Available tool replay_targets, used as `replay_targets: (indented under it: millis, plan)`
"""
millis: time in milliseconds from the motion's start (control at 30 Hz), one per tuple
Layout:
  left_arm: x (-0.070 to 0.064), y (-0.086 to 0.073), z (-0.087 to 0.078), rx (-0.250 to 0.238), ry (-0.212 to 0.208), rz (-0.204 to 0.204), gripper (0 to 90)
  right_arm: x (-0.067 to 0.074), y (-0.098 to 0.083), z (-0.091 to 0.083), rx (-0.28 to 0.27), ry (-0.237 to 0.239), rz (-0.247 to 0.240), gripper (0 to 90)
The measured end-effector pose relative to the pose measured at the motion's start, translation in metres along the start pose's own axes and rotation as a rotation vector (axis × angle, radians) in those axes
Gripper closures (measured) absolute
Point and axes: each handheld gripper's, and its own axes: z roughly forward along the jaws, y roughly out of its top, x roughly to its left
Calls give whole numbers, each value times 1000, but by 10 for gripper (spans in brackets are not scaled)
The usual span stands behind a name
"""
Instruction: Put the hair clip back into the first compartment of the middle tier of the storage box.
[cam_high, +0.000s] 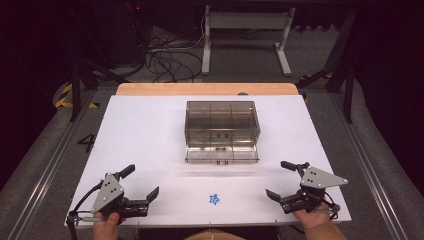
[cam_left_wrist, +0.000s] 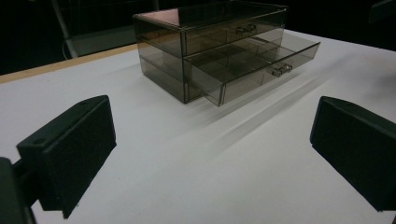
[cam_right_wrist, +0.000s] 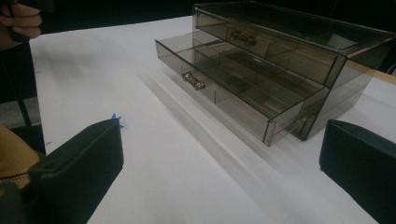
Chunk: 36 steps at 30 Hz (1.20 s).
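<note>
Left hand: low at the lower left of the high view, the left hand (cam_high: 106, 224) grips the rear of its tool, forearm coming in from the bottom edge.
Left gripper: the left gripper (cam_high: 140, 183) lies low over the white table (cam_high: 140, 130), its grey plate tilted up and jaws aimed toward the upper right of the frame; jaws spread wide, nothing between them.
Left gripper view: the two black jaws stand far apart at the frame's lower left and right, bare table between them.
Right hand: at the lower right of the high view, the right hand (cam_high: 314, 217) holds its tool from behind, wrist at the bottom edge.
Right gripper: the right gripper (cam_high: 281, 180) mirrors the other, jaws aimed toward the upper left; released, jaws wide and empty.
Drawer box: the smoky clear drawer box (cam_high: 222, 123) sits at the centre of the table, well apart from both tools.
Lower drawer: the lower drawer (cam_high: 221, 153) is pulled partly out toward the person; its dividers show in the right gripper view.
Blue star mark: a small blue star mark (cam_high: 214, 199) lies on the table between the two tools, low centre.
</note>
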Motion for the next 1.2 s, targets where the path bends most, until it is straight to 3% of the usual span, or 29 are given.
replay_targets:
  millis: [200,300,433,567,933,1200]
  plan:
    - [-1,0,0,3,-1,9,9,0,0,0,-5,14,2,0]
    - [-1,0,-1,4,4,17,10,1,-1,3,8,42,8,0]
    - [-1,0,-2,9,2,28,9,2,0,3,-21,42,-4,0]
    - [-1,0,-2,11,8,26,8,2,0,3,-15,41,2,0]
    - [-1,0,-3,21,9,33,9,-1,0,7,46,67,44,1]
    - [-1,-1,-3,22,6,39,9,1,6,9,66,71,45,25]
